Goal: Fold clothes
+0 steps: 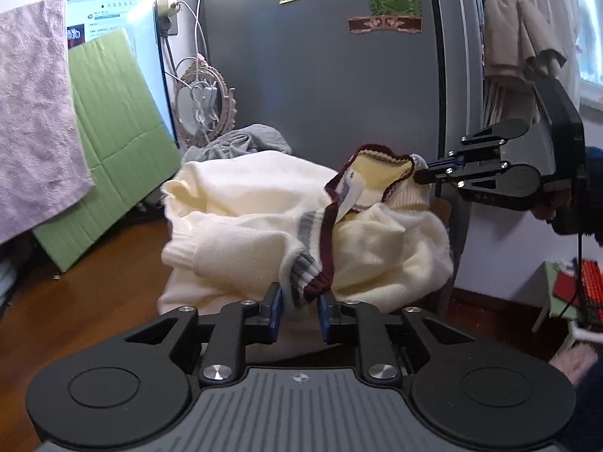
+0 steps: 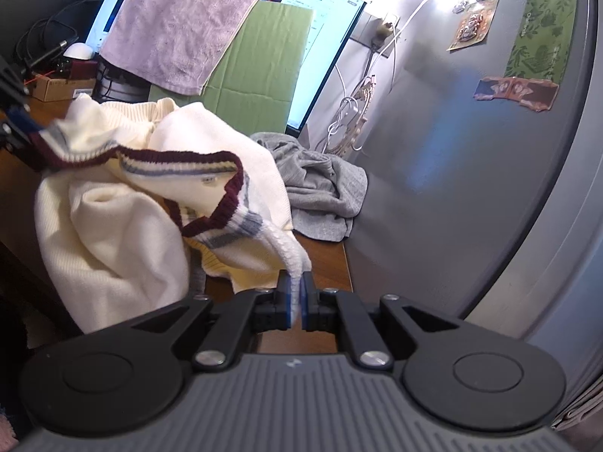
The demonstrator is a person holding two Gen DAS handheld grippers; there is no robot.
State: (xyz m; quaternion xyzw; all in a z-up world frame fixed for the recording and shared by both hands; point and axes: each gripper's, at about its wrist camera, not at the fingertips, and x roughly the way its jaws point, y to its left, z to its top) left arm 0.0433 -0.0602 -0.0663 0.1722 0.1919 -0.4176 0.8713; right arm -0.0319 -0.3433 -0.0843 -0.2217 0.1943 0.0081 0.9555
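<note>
We hold the soft, bulky cream sweater [image 1: 264,226] by its ribbed maroon collar [image 2: 211,158], beside the grey garment [image 2: 320,188]; left hand-held gripper [image 1: 299,312] narrowly pinching trim, right hand-held gripper [image 2: 297,301] clamped on knit; it should sag and stretch.

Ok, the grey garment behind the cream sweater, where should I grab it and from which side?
Probably by the loose lower edge of the grey garment, where it lies flat on the wooden top, approached from the fridge side. Its middle is bunched in folds, and the cream sweater blocks the other side. Both the left gripper and right gripper are shut on the sweater.
</note>
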